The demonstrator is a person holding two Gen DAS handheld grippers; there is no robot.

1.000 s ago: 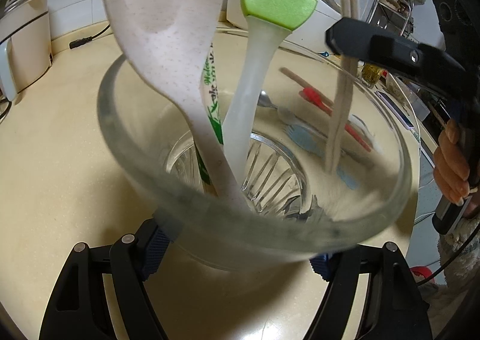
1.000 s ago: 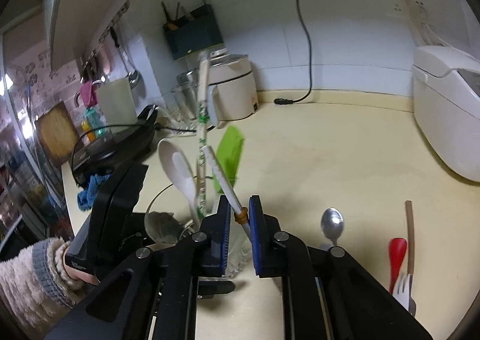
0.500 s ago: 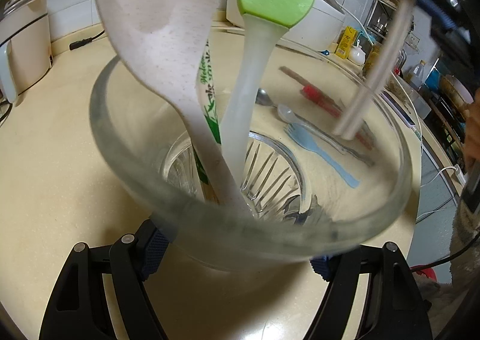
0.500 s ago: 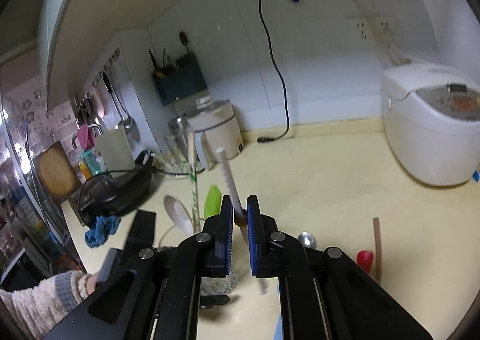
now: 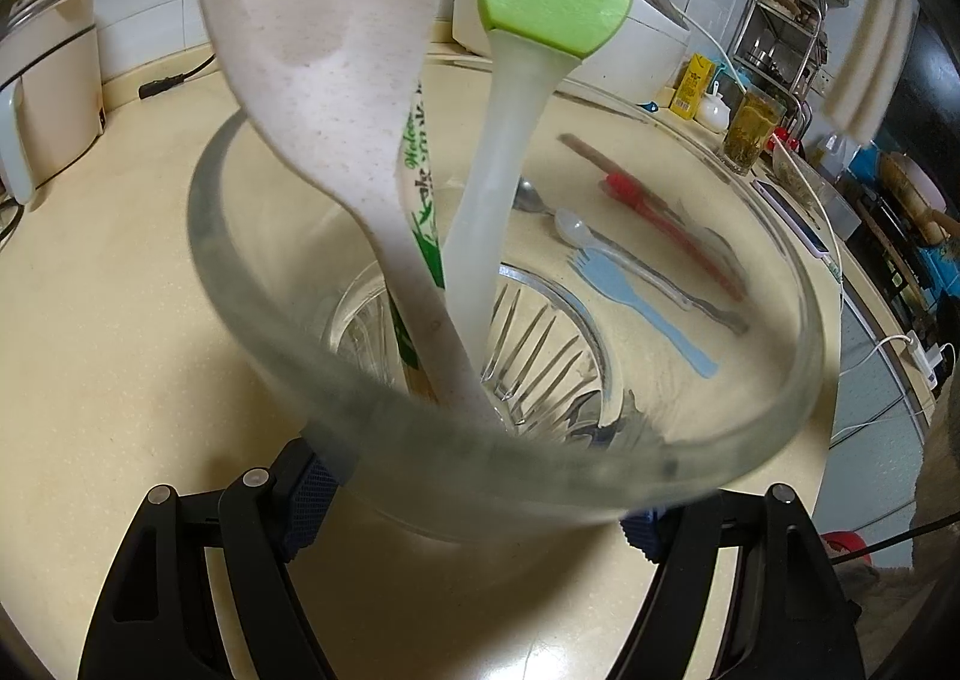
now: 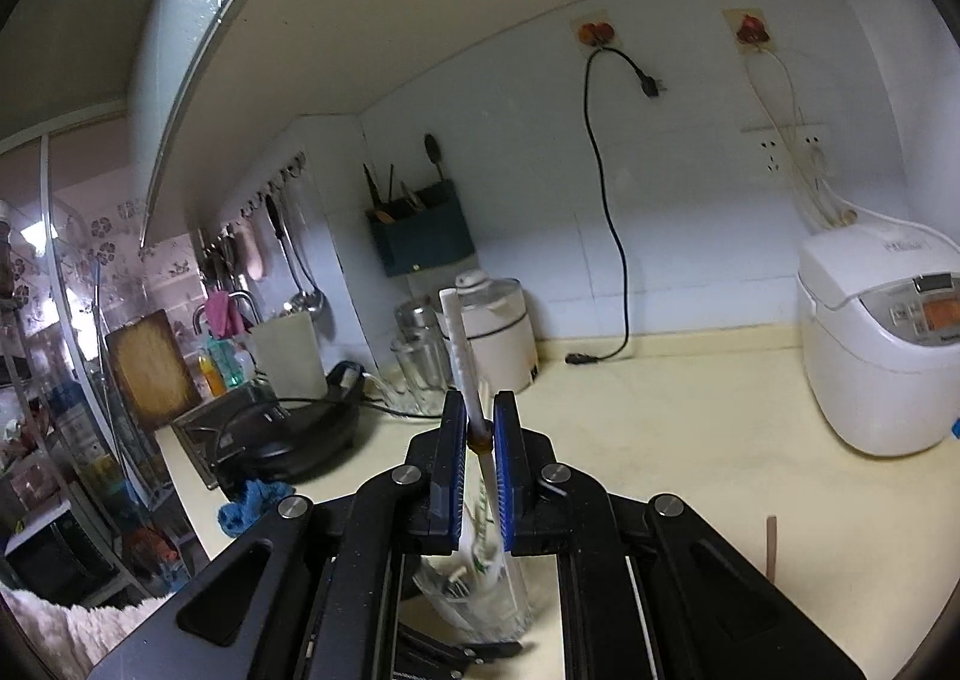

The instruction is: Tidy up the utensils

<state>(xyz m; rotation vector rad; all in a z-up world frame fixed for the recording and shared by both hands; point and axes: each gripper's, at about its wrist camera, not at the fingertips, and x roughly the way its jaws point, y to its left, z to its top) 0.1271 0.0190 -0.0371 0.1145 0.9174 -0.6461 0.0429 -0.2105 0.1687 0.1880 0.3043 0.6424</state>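
My left gripper (image 5: 474,506) is shut on a clear glass cup (image 5: 798,320), its pads pressing the wall on both sides. In the cup stand a speckled white rice spoon (image 5: 336,50), a green silicone brush (image 5: 558,2) and paper-wrapped chopsticks (image 5: 420,182). My right gripper (image 6: 479,416) is shut on a pale pair of chopsticks (image 6: 459,350), held high above the cup (image 6: 480,602). The pair shows as a blur (image 5: 858,92) at the upper right of the left wrist view. Beyond the cup on the counter lie a blue fork (image 5: 648,314), a red utensil (image 5: 654,212), a clear spoon (image 5: 573,230) and a metal spoon (image 5: 528,197).
A white rice cooker (image 6: 882,338) stands at the right against the wall. A white pot (image 6: 498,332) and glass jars (image 6: 420,362) sit at the back. A black griddle (image 6: 288,434) and a blue cloth (image 6: 246,506) are on the left. A loose cable (image 6: 612,236) hangs down.
My right gripper has risen with the pale chopsticks. They have come up out of the glass and swung to the upper right. The left gripper and cup have stayed still.
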